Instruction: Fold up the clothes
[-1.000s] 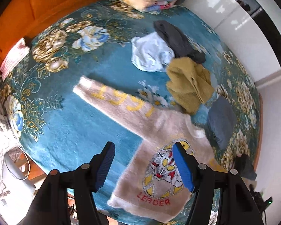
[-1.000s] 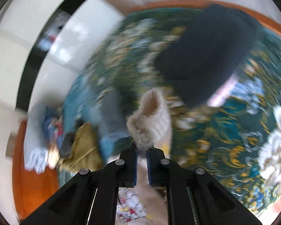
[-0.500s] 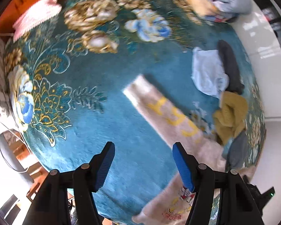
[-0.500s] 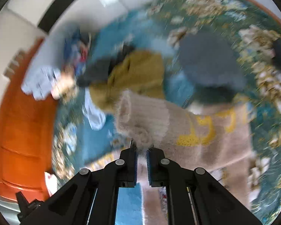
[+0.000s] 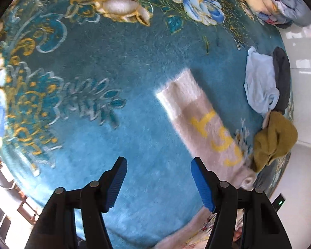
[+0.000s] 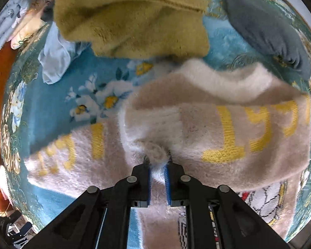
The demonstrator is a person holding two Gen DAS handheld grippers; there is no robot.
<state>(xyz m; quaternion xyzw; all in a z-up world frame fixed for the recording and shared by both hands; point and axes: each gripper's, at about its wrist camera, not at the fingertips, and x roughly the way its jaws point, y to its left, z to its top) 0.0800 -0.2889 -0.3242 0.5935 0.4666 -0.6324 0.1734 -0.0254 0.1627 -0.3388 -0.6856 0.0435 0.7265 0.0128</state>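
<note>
The right tongs (image 6: 157, 166) are pinching the cuff of the beige sweater (image 6: 228, 145), folding that sleeve across its body on the teal floral bedspread (image 5: 118, 66); the left tongs (image 5: 158, 181) are hovering open; beyond, a mustard garment (image 6: 130, 16) is lying.

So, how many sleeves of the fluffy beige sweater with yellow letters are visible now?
2. One sleeve lies stretched flat on the teal floral blanket. The other sleeve is folded across the sweater's body, its cuff pinched in the right hand-held gripper.
</note>
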